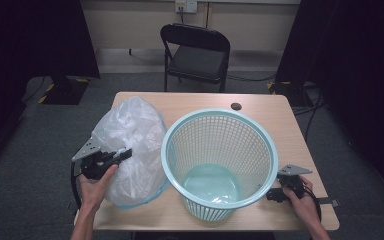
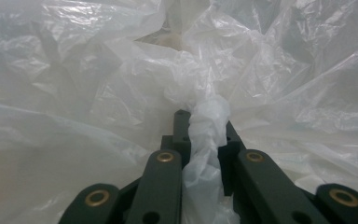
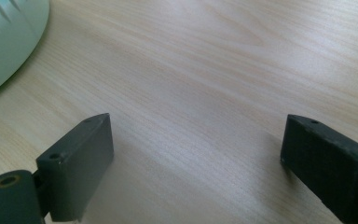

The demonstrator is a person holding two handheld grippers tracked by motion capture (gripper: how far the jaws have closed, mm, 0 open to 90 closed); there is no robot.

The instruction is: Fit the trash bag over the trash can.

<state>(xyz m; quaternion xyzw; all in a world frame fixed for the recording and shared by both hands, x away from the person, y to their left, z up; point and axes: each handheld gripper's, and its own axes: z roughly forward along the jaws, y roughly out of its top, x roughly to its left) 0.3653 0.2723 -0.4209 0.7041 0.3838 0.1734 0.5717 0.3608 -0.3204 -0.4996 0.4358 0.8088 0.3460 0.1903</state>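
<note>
A puffed-up clear plastic bag (image 1: 132,150) lies on the left half of the wooden table (image 1: 190,102), beside a pale green mesh wastebasket (image 1: 220,160). My left gripper (image 1: 124,154) is shut on a bunched fold of the bag (image 2: 207,140); the twisted plastic runs between its black jaws, with crumpled film all around. My right gripper (image 1: 271,196) rests low on the table at the basket's right foot. In the right gripper view its jaws (image 3: 196,158) stand wide apart over bare wood, and the basket's base (image 3: 9,42) curves in at the upper left.
A black folding chair (image 1: 196,55) stands behind the table's far edge. A small dark cable hole (image 1: 236,106) sits near the table's back edge. Dark curtains hang on both sides, and cables trail on the floor at the right.
</note>
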